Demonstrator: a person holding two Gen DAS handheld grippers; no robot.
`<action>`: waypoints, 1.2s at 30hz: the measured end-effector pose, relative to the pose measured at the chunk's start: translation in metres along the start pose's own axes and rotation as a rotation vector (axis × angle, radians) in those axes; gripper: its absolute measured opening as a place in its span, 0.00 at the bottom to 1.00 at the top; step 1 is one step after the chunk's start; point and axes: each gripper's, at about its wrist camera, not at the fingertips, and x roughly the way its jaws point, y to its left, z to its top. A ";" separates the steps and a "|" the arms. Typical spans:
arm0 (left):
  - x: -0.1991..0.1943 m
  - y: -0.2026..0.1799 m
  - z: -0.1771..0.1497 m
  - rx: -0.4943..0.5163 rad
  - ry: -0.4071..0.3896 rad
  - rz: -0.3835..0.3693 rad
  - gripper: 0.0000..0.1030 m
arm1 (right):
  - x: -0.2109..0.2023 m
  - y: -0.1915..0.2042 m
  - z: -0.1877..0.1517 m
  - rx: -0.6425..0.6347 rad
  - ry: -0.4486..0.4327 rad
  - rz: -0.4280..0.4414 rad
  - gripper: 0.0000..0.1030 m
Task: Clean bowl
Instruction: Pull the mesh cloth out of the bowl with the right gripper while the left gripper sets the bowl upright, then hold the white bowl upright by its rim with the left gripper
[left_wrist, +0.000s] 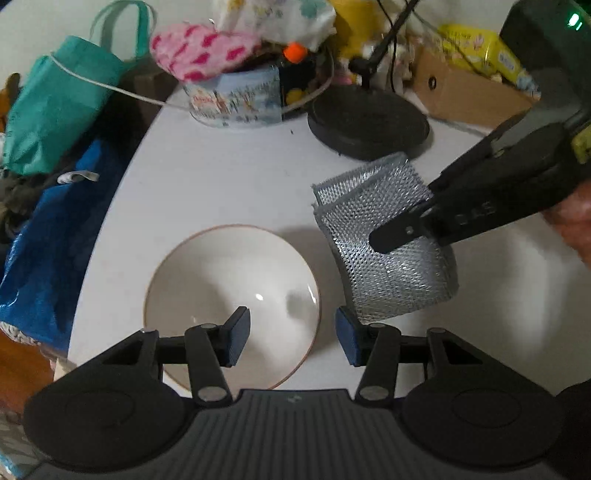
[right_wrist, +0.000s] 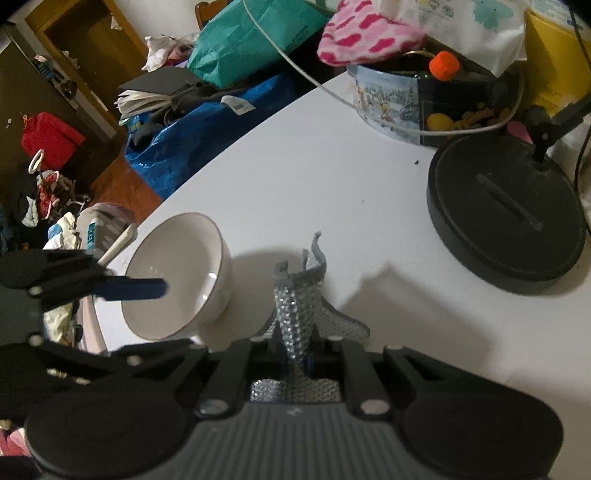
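Note:
A white bowl with a thin brown rim stands upright on the white table, near its curved left edge. My left gripper is open and straddles the bowl's right rim, one blue pad inside the bowl and the other outside. To the right of the bowl, a silver mesh scouring cloth hangs folded above the table, with my right gripper shut on it. In the right wrist view the cloth is pinched in the right gripper, and the bowl lies to its left with a left-gripper pad in front of it.
A black round lamp base stands behind the cloth. Behind it are a picture tin full of clutter and a cardboard box. A white cable crosses the back. Blue bag and teal bag lie beyond the left edge.

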 end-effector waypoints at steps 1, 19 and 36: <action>0.005 -0.001 0.001 0.010 0.007 0.000 0.44 | 0.001 0.000 0.000 0.000 0.004 0.002 0.09; 0.018 0.096 -0.013 -0.580 -0.083 -0.399 0.13 | 0.015 -0.004 0.005 0.008 0.021 0.037 0.10; 0.050 0.171 -0.085 -1.165 -0.279 -0.823 0.14 | 0.067 0.042 0.037 -0.253 0.014 0.119 0.10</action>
